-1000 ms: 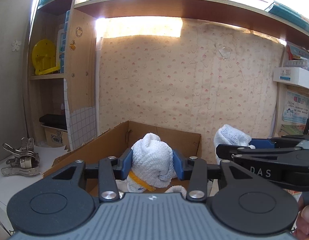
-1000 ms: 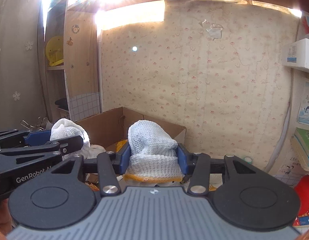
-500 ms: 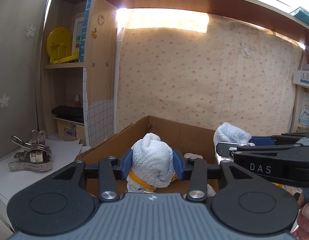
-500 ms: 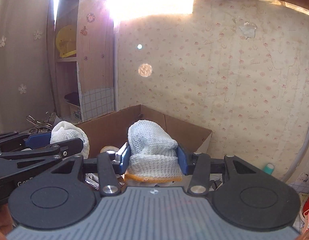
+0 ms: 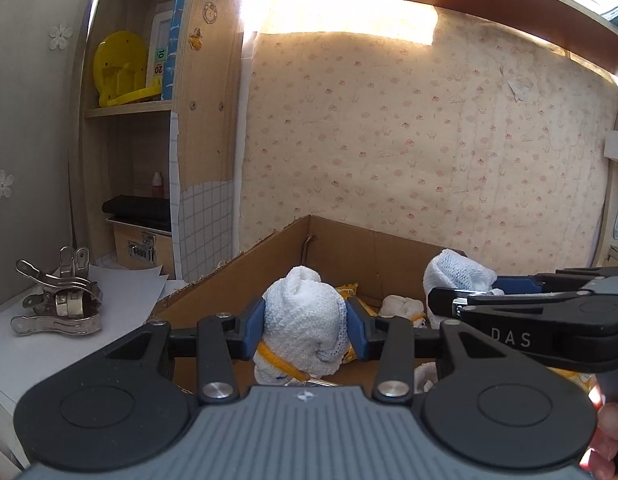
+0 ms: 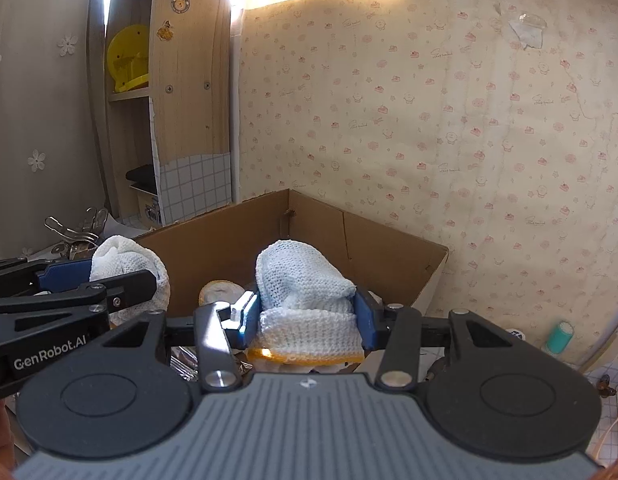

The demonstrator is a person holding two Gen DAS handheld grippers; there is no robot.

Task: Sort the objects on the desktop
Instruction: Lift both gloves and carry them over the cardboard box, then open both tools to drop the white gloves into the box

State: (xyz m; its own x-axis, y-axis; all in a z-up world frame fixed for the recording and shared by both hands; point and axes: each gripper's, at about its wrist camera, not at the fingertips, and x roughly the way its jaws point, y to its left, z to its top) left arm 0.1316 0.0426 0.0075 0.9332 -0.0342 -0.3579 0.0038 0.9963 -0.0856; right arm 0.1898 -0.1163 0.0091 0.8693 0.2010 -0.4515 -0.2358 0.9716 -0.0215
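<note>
My left gripper [image 5: 305,330] is shut on a white knitted glove with a yellow cuff [image 5: 303,330], held over the near edge of an open cardboard box [image 5: 237,280]. My right gripper [image 6: 307,320] is shut on a second white knitted glove with a yellow cuff [image 6: 305,300], held over the same box [image 6: 389,248]. Each gripper shows in the other's view: the right one [image 5: 461,294] to the right, the left one [image 6: 121,276] to the left. More white and yellow items [image 5: 401,306] lie inside the box.
Metal clips [image 5: 57,300] lie on white paper at the left. A wooden shelf unit [image 5: 205,80] holds a yellow plastic part [image 5: 121,68] and a small latched case [image 5: 141,240]. A teal roll [image 6: 559,336] stands right of the box by the wallpapered wall.
Both grippers have moved closer to the box and a little lower, each still holding its glove. The box looks larger and more of its inside shows.
</note>
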